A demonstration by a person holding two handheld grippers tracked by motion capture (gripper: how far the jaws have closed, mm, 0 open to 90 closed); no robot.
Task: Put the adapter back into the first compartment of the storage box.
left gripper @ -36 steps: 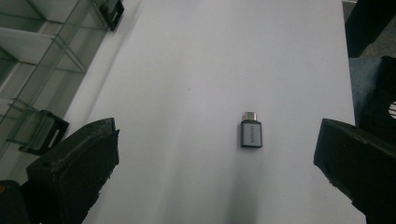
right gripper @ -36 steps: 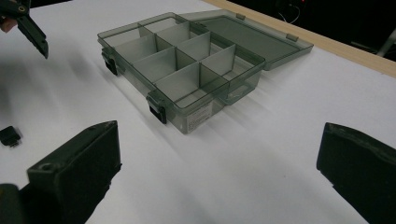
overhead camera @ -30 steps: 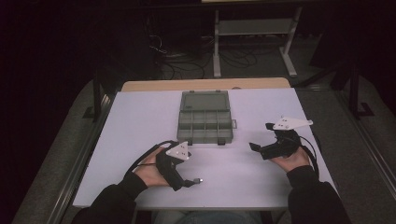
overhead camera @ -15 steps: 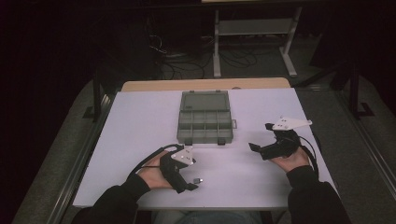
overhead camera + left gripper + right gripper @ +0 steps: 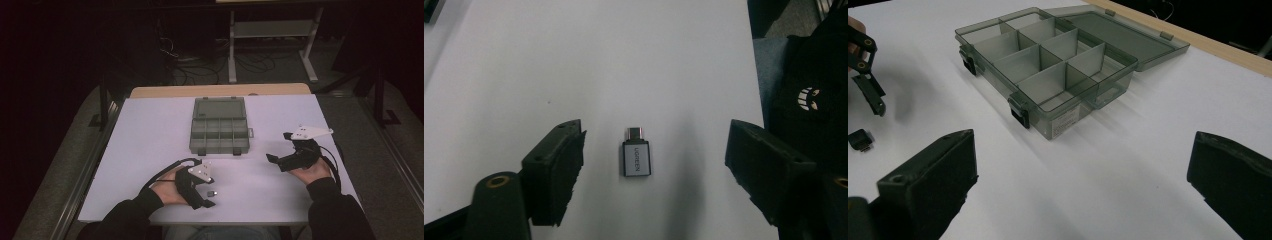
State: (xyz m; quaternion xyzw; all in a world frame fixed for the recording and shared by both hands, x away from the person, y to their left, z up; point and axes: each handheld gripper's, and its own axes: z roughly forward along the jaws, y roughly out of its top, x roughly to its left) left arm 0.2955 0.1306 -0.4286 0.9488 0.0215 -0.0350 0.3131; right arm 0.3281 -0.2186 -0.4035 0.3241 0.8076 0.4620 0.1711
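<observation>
At the near left of the desk (image 5: 150, 130), the left gripper (image 5: 200, 187) has swung toward the near edge over the last second and now stands over a small grey adapter (image 5: 636, 157), which lies flat on the bare surface near the front edge, its metal plug end pointing away from the gripper's camera. In the left gripper view the jaws are spread wide, one to each side of the adapter and clear of it, so nothing is held yet; the shift reads as the approach to a pick-up, with closing on the adapter judged to be the next move. In the high view the same adapter (image 5: 212, 191) appears as a dark speck just beside the left hand (image 5: 167, 187). At the middle, farther back, a smoky translucent organizer box (image 5: 219, 131) sits with its lid folded back flat and its compartments empty, the likely destination. At the right, the right gripper (image 5: 275, 160) has held its place, jaws parted and empty, aimed toward the box (image 5: 1048, 65). The desk top is a pale, plain sheet with a strip of wood at its far edge (image 5: 215, 90). The room beyond is dark, with cables on the floor (image 5: 200, 67) and a white metal stand (image 5: 272, 35) at the back.
</observation>
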